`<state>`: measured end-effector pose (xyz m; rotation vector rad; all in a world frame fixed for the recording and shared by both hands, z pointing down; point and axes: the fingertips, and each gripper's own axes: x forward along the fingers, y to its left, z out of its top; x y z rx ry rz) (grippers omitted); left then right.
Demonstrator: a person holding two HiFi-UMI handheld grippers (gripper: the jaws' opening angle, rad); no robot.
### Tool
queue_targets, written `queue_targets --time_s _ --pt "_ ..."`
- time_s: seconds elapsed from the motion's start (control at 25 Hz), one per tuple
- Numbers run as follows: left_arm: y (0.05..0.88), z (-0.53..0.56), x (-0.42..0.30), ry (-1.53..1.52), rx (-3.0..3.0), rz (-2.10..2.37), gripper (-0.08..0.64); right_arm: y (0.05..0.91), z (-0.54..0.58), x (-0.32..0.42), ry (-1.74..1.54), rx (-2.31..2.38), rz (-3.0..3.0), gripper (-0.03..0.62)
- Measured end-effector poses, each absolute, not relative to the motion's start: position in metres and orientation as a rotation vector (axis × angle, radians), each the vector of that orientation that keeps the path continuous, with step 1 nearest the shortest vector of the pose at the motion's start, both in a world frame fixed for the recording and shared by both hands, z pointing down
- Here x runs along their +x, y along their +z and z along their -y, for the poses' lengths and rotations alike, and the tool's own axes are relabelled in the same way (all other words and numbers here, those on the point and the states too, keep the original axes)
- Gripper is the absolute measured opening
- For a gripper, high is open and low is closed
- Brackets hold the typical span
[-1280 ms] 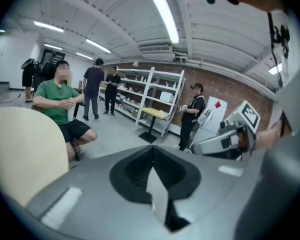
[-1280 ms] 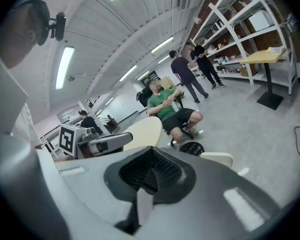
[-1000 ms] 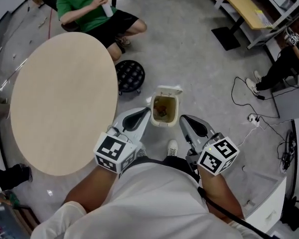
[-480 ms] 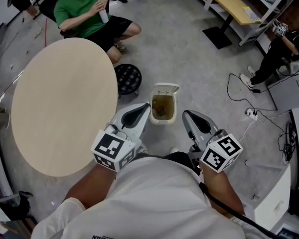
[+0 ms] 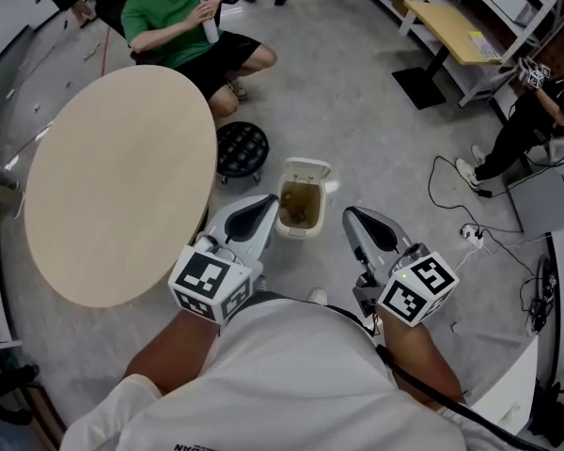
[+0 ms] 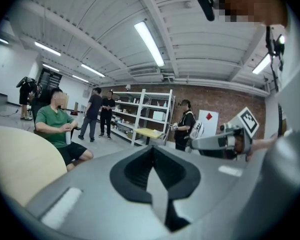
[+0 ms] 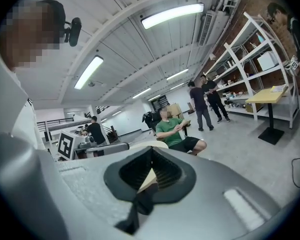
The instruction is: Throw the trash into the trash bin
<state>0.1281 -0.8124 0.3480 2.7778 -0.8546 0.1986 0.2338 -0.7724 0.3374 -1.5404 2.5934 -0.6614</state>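
The left gripper [image 5: 266, 203] and right gripper [image 5: 351, 217] are still hovering either side of the bin [image 5: 299, 232], jaws pressed together, carrying nothing. The trash [image 5: 301, 205] is lying inside the bin as before, so the job is looking done

Left gripper [image 6: 152, 156] is pointing out across a workshop, its jaws meeting on nothing.
A person in green [image 6: 54, 126] is sitting behind the round table [image 6: 15, 164] at left, two people [image 6: 108, 113] are standing by white shelving [image 6: 155, 111], and the right gripper [image 6: 194, 144] is hovering at right.
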Motion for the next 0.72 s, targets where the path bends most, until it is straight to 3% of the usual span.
queue_targets --time_s 0.72 --pt "0.363 0.732 0.176 0.243 2.686 1.041 0.006 0.368 0.704 0.303 -0.714 -1.420 -2.651 0.002"
